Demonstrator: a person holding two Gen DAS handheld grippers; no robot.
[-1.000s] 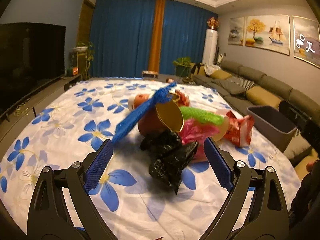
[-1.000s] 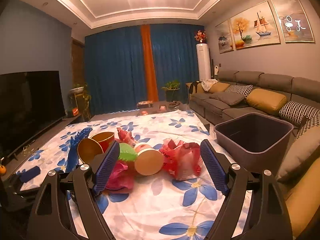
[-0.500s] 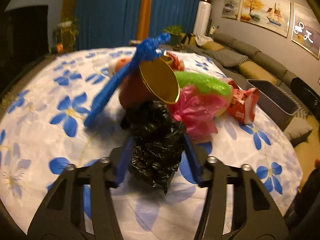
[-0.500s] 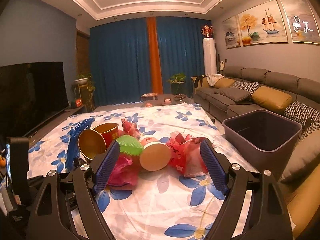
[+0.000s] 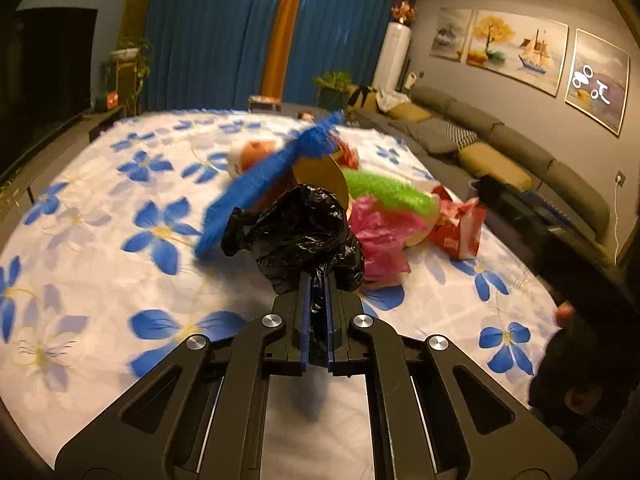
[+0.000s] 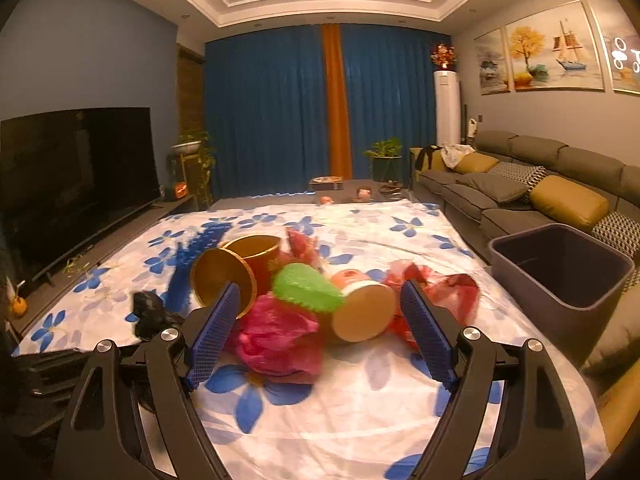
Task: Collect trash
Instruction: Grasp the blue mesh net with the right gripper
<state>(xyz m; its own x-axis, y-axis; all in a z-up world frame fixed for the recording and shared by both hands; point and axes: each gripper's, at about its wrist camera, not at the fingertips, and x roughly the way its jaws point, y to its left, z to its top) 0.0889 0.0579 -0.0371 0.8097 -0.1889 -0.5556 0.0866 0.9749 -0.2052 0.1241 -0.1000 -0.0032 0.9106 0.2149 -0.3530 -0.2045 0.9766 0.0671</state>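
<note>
A white cloth with blue flowers [image 6: 360,412] covers the table in a living room with blue curtains [image 6: 272,120], a dark television [image 6: 76,176] and a grey sofa [image 6: 532,184]. The landmark is the trash heap at the cloth's middle: a gold-lined cup [image 6: 222,280], a green net sleeve [image 6: 308,288], a pink bag [image 6: 280,336], a paper cup [image 6: 362,312], a red wrapper [image 6: 452,292] and a blue mesh strip [image 5: 260,188]. Right of the heap, off the table's edge, stands a grey bin [image 6: 560,268]. The left tongs [image 5: 316,304] are pinched narrow on the black plastic bag [image 5: 296,236], at the heap's near-left side, pointing downward. The right tongs [image 6: 320,332] stand wide apart, empty, framing the pink bag and the paper cup.
</note>
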